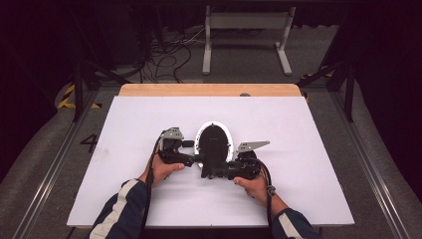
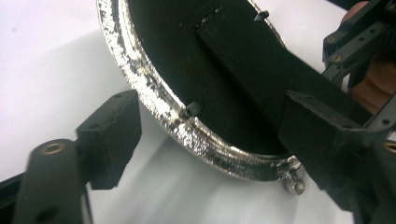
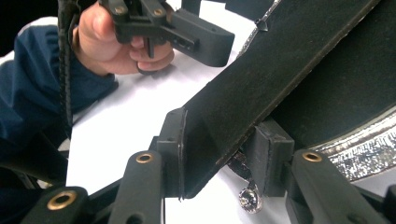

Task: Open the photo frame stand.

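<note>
An oval picture frame lies face down on the white table, its crinkled silver rim (image 1: 199, 140) (image 2: 154, 88) (image 3: 359, 149) around a black backing (image 2: 187, 56). A black stand flap (image 1: 214, 155) (image 2: 261, 60) (image 3: 261, 88) rises from that backing. My right gripper (image 1: 211, 170) (image 3: 222, 154) comes in from the right and is shut on the flap's lower end. My left gripper (image 1: 194, 159) (image 2: 215, 135) is open astride the frame's near rim. Its left pad (image 2: 109, 140) stands off the rim over bare table. Its other jaw hangs over the backing beside the flap.
A small silver ball foot (image 2: 295, 184) (image 3: 247, 199) hangs at the frame's near end. The white board (image 1: 298, 129) covers the table, with a wooden strip (image 1: 209, 89) along its far edge. Both hands crowd the frame's near end. A white stand (image 1: 246, 35) and cables lie on the floor beyond.
</note>
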A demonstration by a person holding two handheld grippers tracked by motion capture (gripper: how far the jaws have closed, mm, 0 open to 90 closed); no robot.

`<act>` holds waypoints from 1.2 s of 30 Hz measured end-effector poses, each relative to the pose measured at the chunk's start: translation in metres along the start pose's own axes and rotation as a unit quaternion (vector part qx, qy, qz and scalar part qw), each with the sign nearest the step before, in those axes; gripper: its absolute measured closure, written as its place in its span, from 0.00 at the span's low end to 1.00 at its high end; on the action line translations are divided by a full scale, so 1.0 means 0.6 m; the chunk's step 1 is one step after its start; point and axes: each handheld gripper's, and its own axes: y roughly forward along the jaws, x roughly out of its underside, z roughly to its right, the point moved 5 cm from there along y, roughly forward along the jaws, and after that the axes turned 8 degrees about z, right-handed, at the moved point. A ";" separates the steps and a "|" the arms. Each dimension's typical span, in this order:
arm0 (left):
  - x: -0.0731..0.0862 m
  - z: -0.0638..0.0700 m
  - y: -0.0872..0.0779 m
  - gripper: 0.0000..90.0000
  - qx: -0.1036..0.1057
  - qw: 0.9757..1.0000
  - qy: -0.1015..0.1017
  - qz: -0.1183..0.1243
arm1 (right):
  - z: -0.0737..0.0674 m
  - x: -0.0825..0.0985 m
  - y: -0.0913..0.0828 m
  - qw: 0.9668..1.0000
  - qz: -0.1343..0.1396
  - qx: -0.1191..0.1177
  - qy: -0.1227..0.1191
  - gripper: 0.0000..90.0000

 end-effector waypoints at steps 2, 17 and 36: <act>-0.001 -0.002 -0.001 0.24 0.005 1.000 -0.011 0.005 | -0.001 0.000 0.000 1.000 0.000 0.000 -0.005 0.68; -0.004 0.001 -0.005 0.27 0.023 0.999 -0.021 0.008 | -0.018 0.000 0.001 0.998 -0.005 0.012 -0.068 0.68; -0.024 0.032 -0.043 0.70 0.089 0.994 0.017 0.060 | -0.024 0.014 -0.001 0.992 -0.052 0.032 -0.112 0.77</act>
